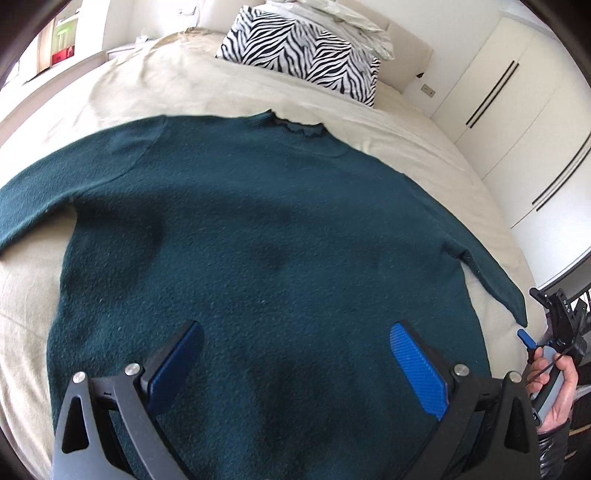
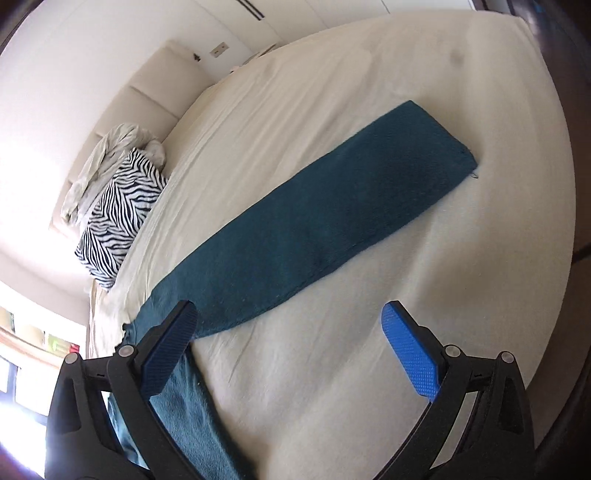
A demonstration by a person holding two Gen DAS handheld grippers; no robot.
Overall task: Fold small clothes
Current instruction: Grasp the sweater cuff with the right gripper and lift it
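A dark green sweater (image 1: 240, 229) lies flat on the cream bed (image 1: 147, 88), neck away from me, both sleeves spread out. My left gripper (image 1: 295, 343) is open and empty, hovering over the sweater's lower body. In the right wrist view the right sleeve (image 2: 332, 210) stretches across the bed toward its cuff at upper right. My right gripper (image 2: 290, 325) is open and empty, above the sheet just beside the sleeve near the armpit; its left finger (image 2: 170, 347) overlaps the sweater's side. The right gripper also shows in the left wrist view (image 1: 524, 338), past the cuff.
A zebra-print pillow (image 1: 306, 51) and crumpled pale bedding (image 1: 343, 22) lie at the head of the bed. White wardrobe doors (image 1: 517, 110) stand to the right. The cream sheet (image 2: 406, 277) surrounds the sweater.
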